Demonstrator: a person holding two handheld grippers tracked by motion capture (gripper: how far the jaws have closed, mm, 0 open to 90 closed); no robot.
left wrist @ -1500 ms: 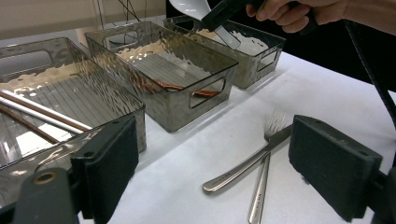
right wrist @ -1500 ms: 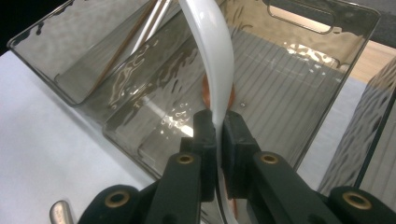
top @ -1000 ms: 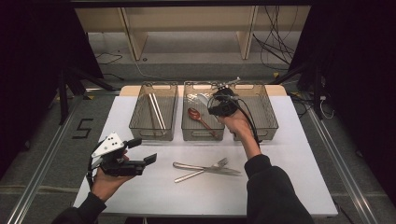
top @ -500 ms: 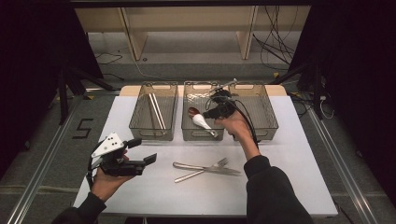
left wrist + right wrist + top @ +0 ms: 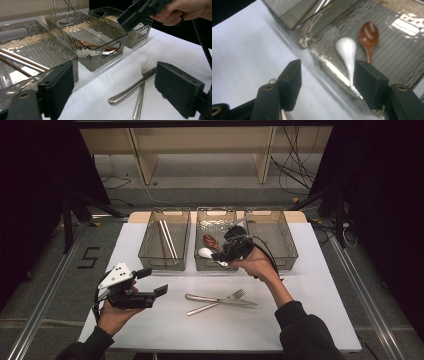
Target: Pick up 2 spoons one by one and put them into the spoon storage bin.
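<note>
the white spoon point(image 5: 205, 252) lies in the middle bin point(image 5: 216, 213) beside a brown wooden spoon point(image 5: 211, 240), its bowl toward the bin's left wall and its handle running down toward the near wall, where it passes under the right tool point(image 5: 223, 258). that tool's jaws have just been opening, and in the right gripper view they stand well apart with nothing between the pads; the white spoon point(image 5: 347, 51) shows past the right-hand jaw, lying free on the bin floor. so the drop looks done, and what counts next is the cutlery left on the surface point(image 5: 320, 285): a fork point(image 5: 216, 301) and a knife point(image 5: 220, 300) lie crossed, near the front edge, long axes running mostly left to right, almost straight below the right hand point(image 5: 257, 265) and nearer to it than to the left tool point(image 5: 155, 282). the left tool hangs at the front left, jaws wide and holding nothing, pointing across toward that pair, as the left gripper view shows with the fork point(image 5: 143, 82) between its pads and beyond them. chopsticks point(image 5: 166, 239) rest in the left bin point(image 5: 165, 213); the right bin point(image 5: 272, 213) looks bare.
</note>
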